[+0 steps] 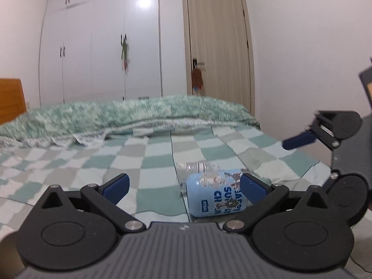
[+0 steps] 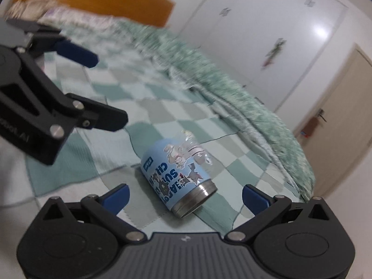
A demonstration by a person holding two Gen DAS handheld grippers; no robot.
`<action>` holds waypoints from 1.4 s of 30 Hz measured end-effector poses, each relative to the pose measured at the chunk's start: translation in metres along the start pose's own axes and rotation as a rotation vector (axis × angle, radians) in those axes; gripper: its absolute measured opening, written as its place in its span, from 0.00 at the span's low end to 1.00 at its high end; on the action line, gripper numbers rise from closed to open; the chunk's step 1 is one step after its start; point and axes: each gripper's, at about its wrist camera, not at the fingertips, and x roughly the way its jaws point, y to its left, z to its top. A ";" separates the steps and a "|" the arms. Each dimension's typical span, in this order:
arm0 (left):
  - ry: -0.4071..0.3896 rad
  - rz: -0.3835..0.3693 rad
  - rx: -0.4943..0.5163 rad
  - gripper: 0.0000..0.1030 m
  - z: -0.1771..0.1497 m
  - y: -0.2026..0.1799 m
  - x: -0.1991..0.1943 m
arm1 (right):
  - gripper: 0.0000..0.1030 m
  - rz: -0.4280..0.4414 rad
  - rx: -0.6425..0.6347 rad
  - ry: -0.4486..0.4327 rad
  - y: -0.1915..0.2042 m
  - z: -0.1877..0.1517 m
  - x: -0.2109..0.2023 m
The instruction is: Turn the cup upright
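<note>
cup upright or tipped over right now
Tipped over. The cup lies on its side on the checked blanket, its metal end facing the right wrist view and its printed lettering sideways. Neither tool touches it.

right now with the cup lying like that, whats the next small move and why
Probably ease the right gripper forward and down until its open fingers straddle the cup. The cup lies on its side on the checkered blanket, metal end toward this gripper, nothing gripping it. It sits between the right fingers in line, while the left gripper has it off toward one finger, so the right seems better placed.
</note>
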 end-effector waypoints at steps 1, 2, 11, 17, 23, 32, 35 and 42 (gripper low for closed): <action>0.021 0.001 -0.004 1.00 -0.002 0.001 0.009 | 1.00 0.014 -0.020 0.013 0.000 0.000 0.008; 0.036 0.000 -0.008 1.00 -0.003 0.002 0.017 | 1.00 0.027 -0.042 0.023 -0.001 0.003 0.017; 0.144 -0.002 -0.015 1.00 -0.014 0.012 0.047 | 1.00 0.141 -0.198 0.104 -0.014 0.021 0.086; 0.184 0.015 0.007 1.00 -0.023 0.009 0.065 | 0.90 0.210 -0.251 0.197 -0.009 0.026 0.131; 0.205 0.009 0.005 1.00 -0.024 0.011 0.061 | 0.86 0.141 -0.307 0.111 0.009 0.004 0.112; 0.163 0.013 0.026 1.00 -0.010 0.000 -0.013 | 0.81 0.071 -0.398 0.041 0.034 0.001 0.036; 0.158 0.014 0.036 1.00 -0.010 -0.004 -0.035 | 0.81 0.069 -0.388 0.025 0.040 0.000 0.018; 0.133 0.016 0.034 1.00 -0.005 -0.003 -0.070 | 0.81 0.068 -0.420 -0.067 0.064 0.002 -0.030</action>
